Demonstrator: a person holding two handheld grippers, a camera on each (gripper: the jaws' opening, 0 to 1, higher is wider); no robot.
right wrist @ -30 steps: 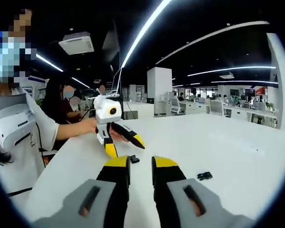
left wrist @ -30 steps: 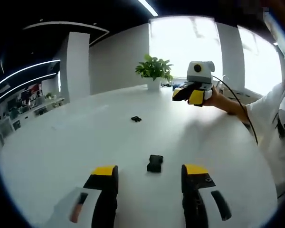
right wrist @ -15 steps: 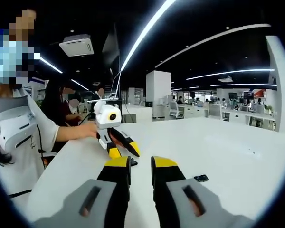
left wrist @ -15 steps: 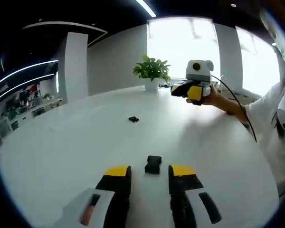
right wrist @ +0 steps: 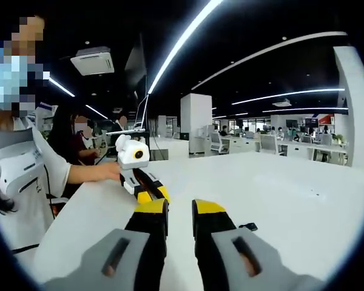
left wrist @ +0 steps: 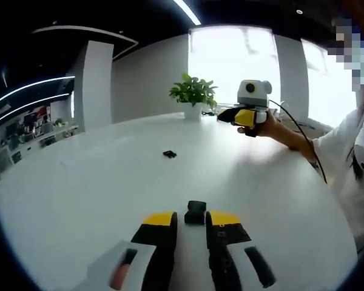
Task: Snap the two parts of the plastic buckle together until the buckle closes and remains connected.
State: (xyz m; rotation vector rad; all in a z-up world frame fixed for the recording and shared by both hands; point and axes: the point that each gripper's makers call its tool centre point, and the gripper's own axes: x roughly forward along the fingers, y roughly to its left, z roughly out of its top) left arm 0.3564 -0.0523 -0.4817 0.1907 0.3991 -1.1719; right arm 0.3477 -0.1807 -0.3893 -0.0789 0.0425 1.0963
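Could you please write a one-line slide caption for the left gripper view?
Left claw closing in on the near buckle part on the white table, second part farther off.

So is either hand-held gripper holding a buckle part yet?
Cannot tell for the left hand-held gripper: its jaws have nearly shut at the near buckle part. The right hand-held gripper holds nothing.

A wide white table point(left wrist: 79, 182) fills the foreground. At its far edge a green potted plant point(left wrist: 194, 94) stands in a white pot before bright windows point(left wrist: 230, 60). A white square column point(left wrist: 99, 82) rises to the left. In the right gripper view, long ceiling light strips point(right wrist: 182, 42) run above rows of office desks point(right wrist: 279, 145), with a white pillar point(right wrist: 197, 115) behind.
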